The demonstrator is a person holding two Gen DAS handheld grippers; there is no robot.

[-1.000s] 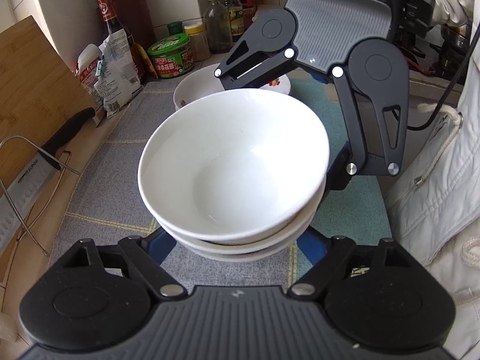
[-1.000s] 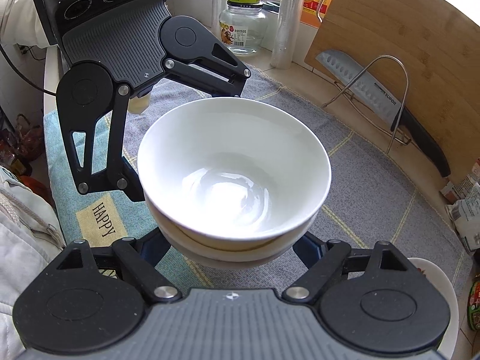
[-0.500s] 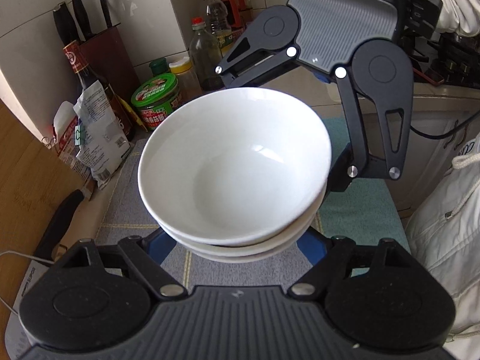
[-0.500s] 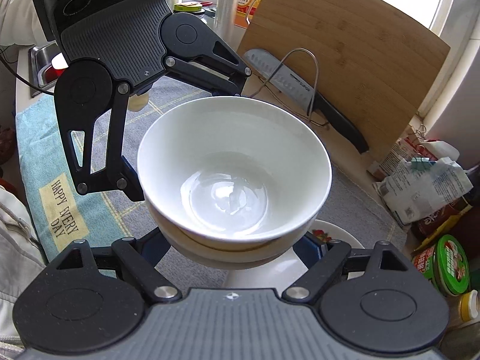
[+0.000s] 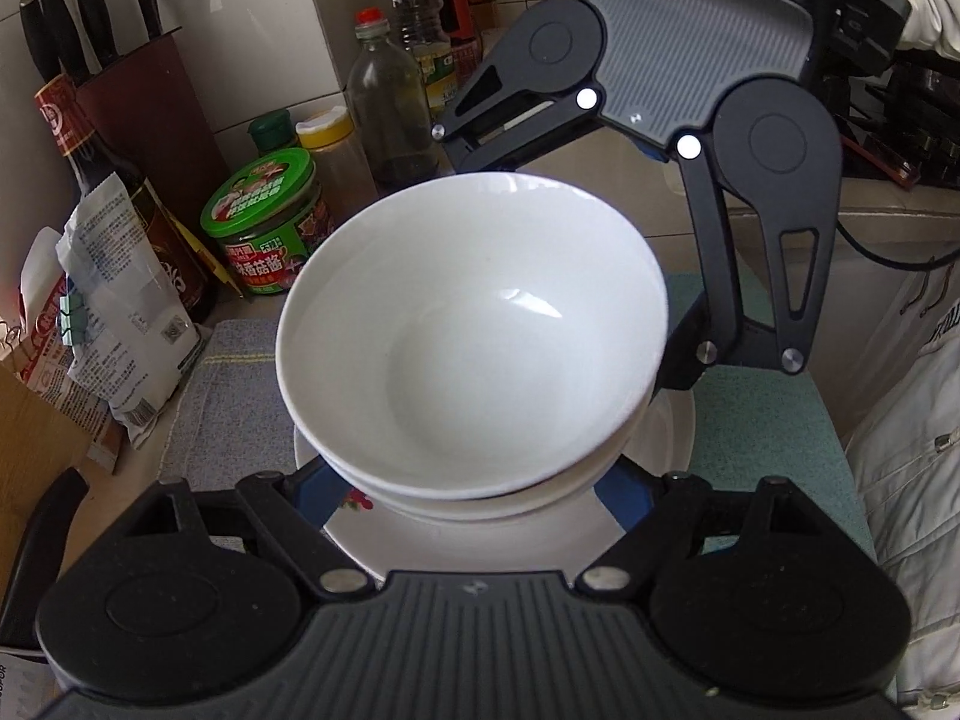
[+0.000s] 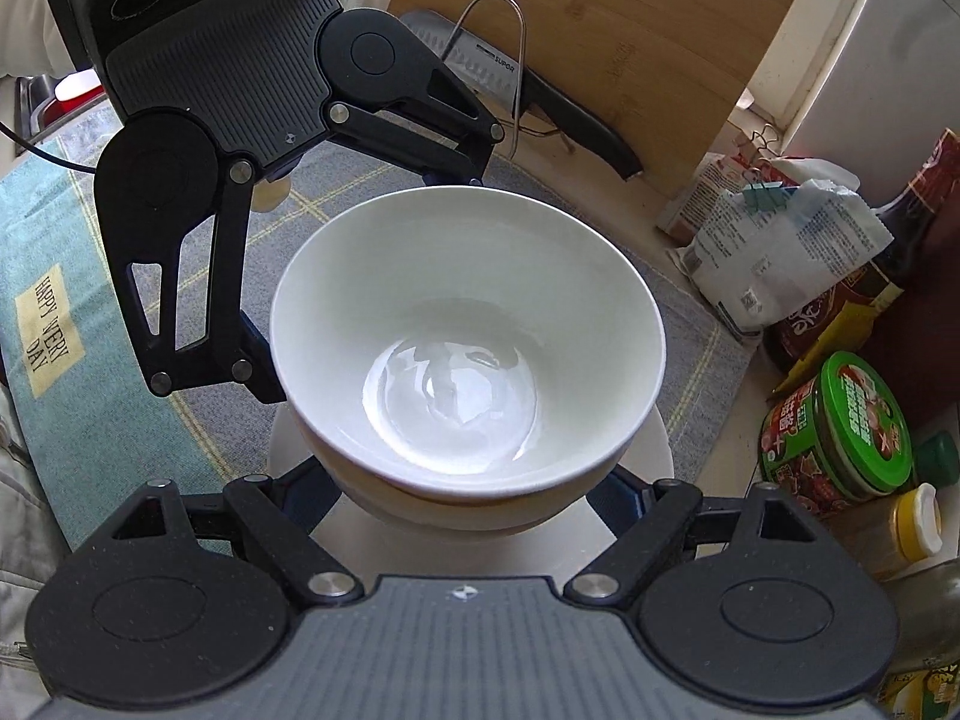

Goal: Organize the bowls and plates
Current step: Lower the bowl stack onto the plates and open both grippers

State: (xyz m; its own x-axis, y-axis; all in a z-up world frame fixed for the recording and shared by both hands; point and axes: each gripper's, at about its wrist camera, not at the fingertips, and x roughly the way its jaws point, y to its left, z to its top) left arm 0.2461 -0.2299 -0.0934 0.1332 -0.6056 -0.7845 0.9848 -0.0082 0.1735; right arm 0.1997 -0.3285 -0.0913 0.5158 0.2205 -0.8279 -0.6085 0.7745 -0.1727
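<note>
Both grippers are clamped on the same stack of white bowls (image 5: 474, 348), one from each side. In the left wrist view the left gripper (image 5: 462, 483) sits nearest, its blue-padded fingers (image 5: 621, 495) pressed against the lower bowl of the stack just under the rim of the top bowl, jaws spread wide to take the bowl's width. The right gripper (image 5: 606, 276) meets the stack from the far side, one finger behind the far rim and the other against the right flank. In the right wrist view the roles swap: the right gripper (image 6: 465, 492) grips the near underside and the left gripper (image 6: 384, 282) holds the far and left edges. The stack is two nested bowls, perhaps more; the top one is empty and glossy. Directly beneath the stack lies a white plate (image 5: 672, 426) with a red flower print, resting on a grey cloth mat (image 5: 231, 384) on the bench; whether the bowls touch the plate cannot be told. Farther off to the left stand a clipped white packet (image 5: 126, 312), a green-lidded jar (image 5: 267, 222), a dark sauce bottle (image 5: 132, 204), a yellow-capped jar (image 5: 339, 150) and an oil bottle (image 5: 384, 96), with a knife block (image 5: 150, 96) against the tiled wall. A wooden cutting board (image 6: 606, 42) and a cleaver (image 6: 510, 81) on a wire rack stand at the far side in the right wrist view.
</note>
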